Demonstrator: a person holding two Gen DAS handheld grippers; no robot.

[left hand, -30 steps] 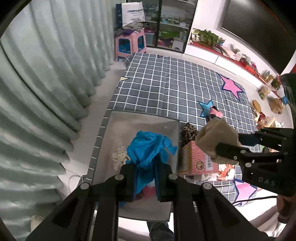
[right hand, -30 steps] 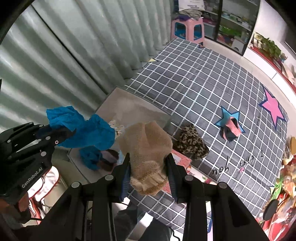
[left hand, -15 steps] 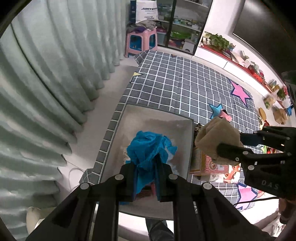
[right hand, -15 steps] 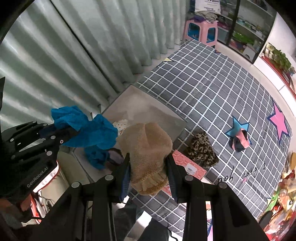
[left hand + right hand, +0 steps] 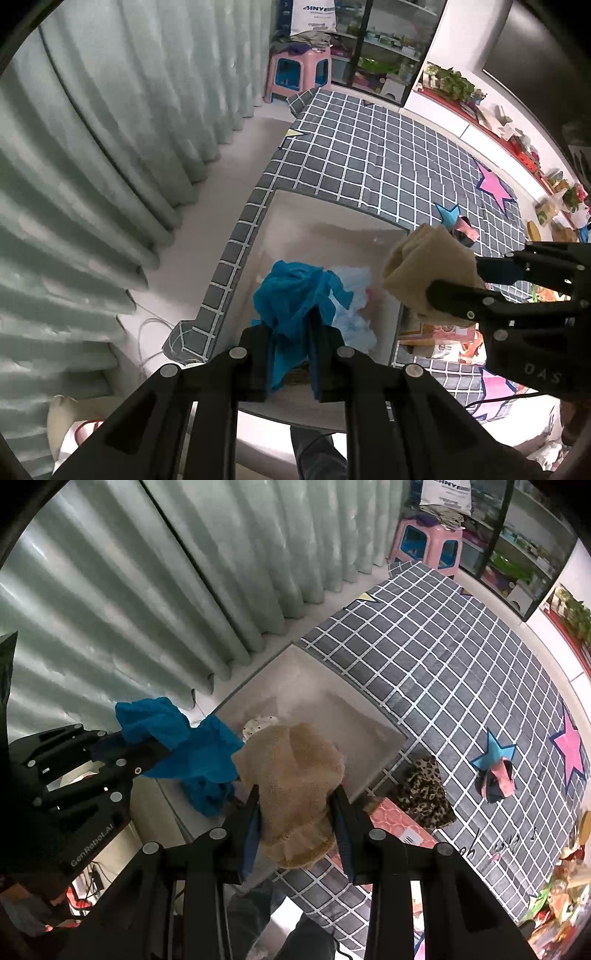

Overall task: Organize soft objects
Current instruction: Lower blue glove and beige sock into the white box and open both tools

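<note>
Blue cloth and tan plush clamped in left gripper and right gripper over bin at mat's near-left corner, probably holding two pieces; leopard piece and pink piece left.

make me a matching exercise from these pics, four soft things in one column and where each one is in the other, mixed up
Things:
1. blue cloth
2. tan fuzzy item
3. leopard-print item
4. pink and dark item

Places:
A. on the blue star of the mat
B. in the left gripper, over the bin
C. on the mat beside the bin
D. in the right gripper

Pairs: 1-B, 2-D, 3-C, 4-A
</note>
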